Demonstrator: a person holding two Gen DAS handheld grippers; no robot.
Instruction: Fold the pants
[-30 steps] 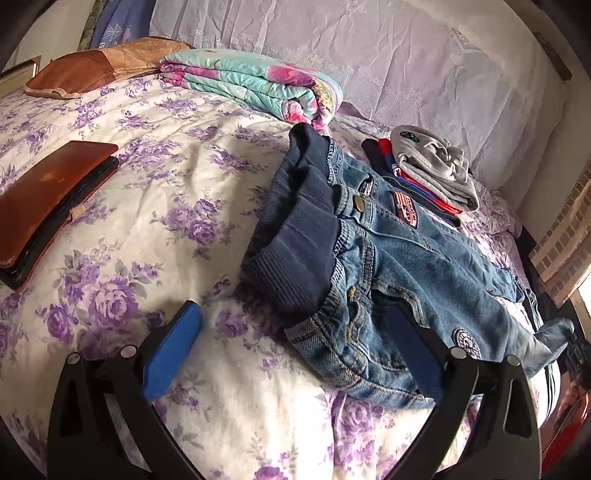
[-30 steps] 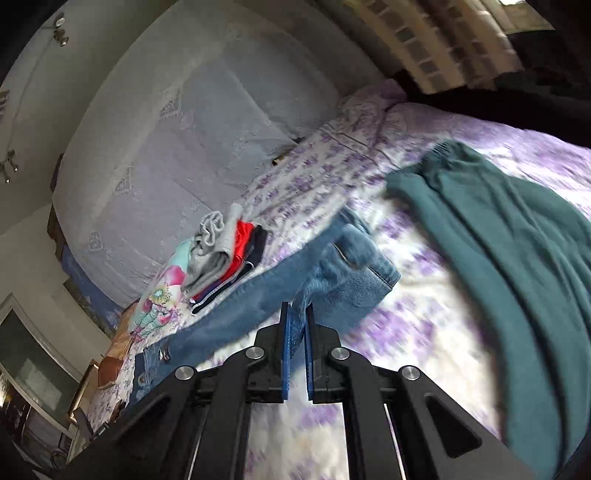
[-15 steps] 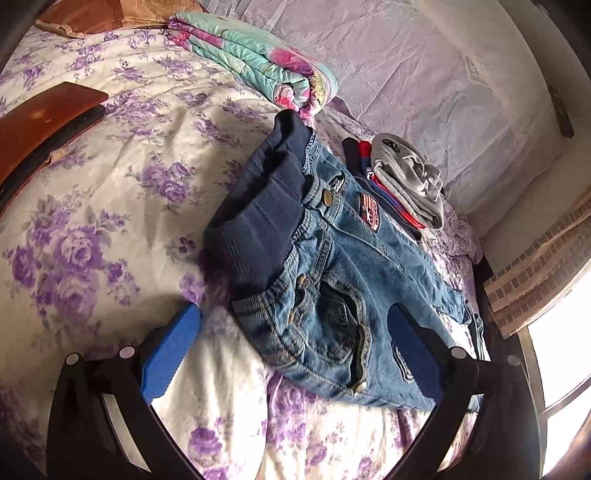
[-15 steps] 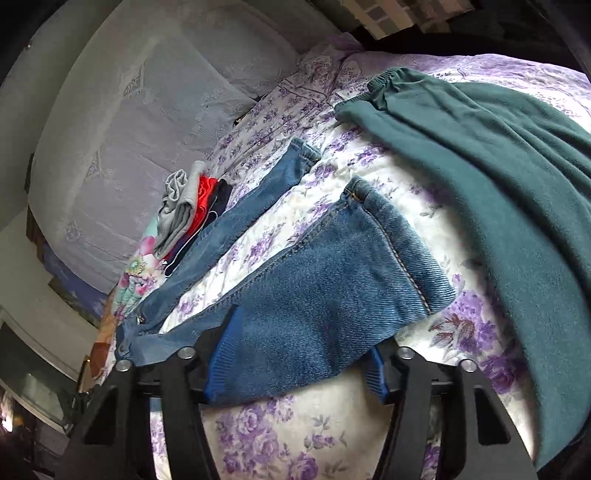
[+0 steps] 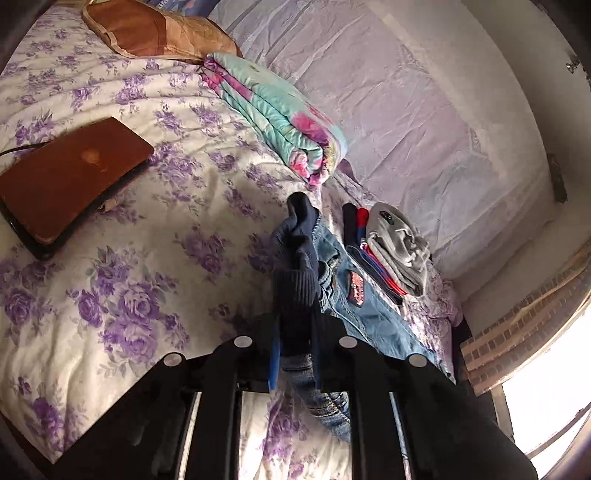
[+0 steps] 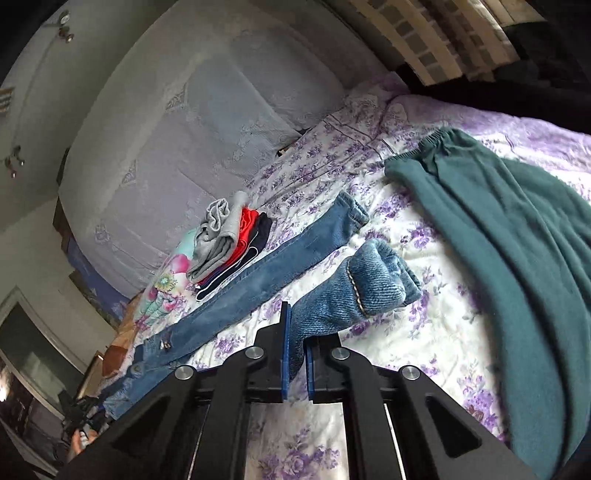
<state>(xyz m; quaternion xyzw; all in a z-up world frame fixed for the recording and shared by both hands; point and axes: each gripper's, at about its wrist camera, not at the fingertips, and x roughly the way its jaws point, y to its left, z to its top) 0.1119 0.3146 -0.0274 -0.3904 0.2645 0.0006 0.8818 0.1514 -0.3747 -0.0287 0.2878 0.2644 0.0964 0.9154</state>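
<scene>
Small blue jeans (image 5: 364, 306) with a dark navy ribbed waistband (image 5: 297, 266) lie on the floral bedspread. My left gripper (image 5: 295, 354) is shut on the waistband edge, which bunches up between the blue pads. In the right wrist view the jeans (image 6: 258, 280) stretch toward the headboard, one leg flat. My right gripper (image 6: 295, 354) is shut on the near leg, whose cuff end (image 6: 376, 284) bunches up just beyond the pads.
A folded turquoise floral blanket (image 5: 280, 114), a brown pillow (image 5: 155, 31) and a brown laptop case (image 5: 70, 173) lie on the bed. A stack of folded clothes (image 5: 391, 247) sits beside the jeans. Dark green trousers (image 6: 509, 236) are spread at right.
Both grippers were open half a second ago and have closed: the left on the waistband, the right on the near leg. The gripped fabric now bunches and lifts.
</scene>
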